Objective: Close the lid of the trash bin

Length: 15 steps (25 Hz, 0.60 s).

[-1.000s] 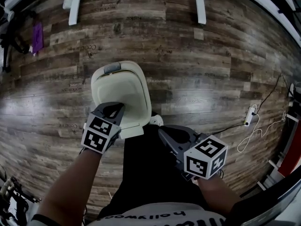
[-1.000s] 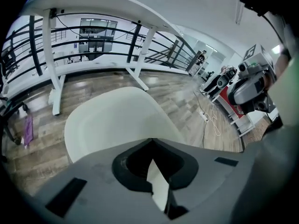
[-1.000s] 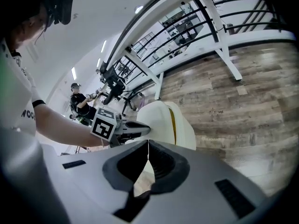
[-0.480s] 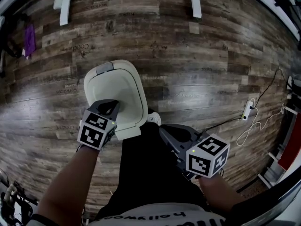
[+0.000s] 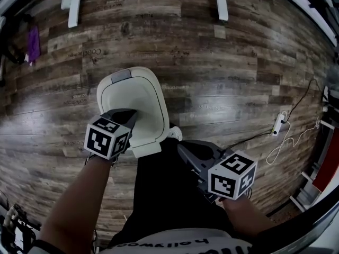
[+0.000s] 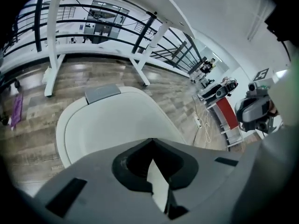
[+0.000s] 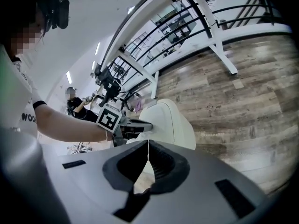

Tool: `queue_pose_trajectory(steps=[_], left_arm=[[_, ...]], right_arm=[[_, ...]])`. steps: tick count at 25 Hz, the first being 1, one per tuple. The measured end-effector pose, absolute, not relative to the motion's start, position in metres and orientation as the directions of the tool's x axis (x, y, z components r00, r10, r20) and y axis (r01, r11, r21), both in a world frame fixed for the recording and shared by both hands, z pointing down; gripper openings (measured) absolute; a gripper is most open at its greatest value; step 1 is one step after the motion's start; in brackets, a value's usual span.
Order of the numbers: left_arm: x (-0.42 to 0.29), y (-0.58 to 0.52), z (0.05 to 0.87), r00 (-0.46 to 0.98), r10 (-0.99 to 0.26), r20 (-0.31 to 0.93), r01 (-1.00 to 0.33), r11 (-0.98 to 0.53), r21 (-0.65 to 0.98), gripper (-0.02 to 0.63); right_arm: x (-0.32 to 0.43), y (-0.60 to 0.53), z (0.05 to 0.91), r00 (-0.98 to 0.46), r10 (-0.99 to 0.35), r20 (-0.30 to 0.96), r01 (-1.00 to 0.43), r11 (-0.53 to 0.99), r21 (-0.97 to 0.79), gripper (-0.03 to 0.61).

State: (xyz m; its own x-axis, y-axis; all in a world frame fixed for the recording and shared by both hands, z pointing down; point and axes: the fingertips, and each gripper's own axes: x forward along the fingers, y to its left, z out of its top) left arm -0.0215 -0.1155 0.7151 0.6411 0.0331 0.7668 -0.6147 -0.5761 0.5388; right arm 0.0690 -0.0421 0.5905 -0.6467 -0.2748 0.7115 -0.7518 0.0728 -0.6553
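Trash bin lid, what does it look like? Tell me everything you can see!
The trash bin lid is cream-white, smooth like plastic, rounded, with a raised rim around a shallow sunken middle. A small grey tab sits at its far end. It faces up, above the wooden floor. The left gripper, jaws together, seems to press on its near edge. Whether it is fully shut cannot be told.

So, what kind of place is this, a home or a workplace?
Probably a workshop or lab, not a home. The brown wood-plank floor carries white metal table legs, a long black metal railing runs behind them, and other people stand by equipment in the background.
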Motion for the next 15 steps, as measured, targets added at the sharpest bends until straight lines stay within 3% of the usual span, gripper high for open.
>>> queue_pose_trajectory(steps=[4, 9, 15], left_arm=[[-0.025, -0.114, 0.711, 0.670, -0.019, 0.742, -0.641, -0.518, 0.566, 0.006], [-0.022, -0.130, 0.673, 0.755, -0.175, 0.632, -0.622, -0.496, 0.606, 0.006], [-0.039, -0.136, 0.628, 0.834, -0.233, 0.500, -0.548, -0.455, 0.702, 0.006]], right_arm=[[0.068, -0.042, 0.590, -0.648, -0.270, 0.712, -0.753, 0.091, -0.651, 0.009], [0.073, -0.045, 0.592, -0.648, -0.258, 0.717, -0.757, 0.122, -0.641, 0.009], [0.061, -0.091, 0.602, -0.604, -0.218, 0.766, -0.768, 0.414, -0.488, 0.011]])
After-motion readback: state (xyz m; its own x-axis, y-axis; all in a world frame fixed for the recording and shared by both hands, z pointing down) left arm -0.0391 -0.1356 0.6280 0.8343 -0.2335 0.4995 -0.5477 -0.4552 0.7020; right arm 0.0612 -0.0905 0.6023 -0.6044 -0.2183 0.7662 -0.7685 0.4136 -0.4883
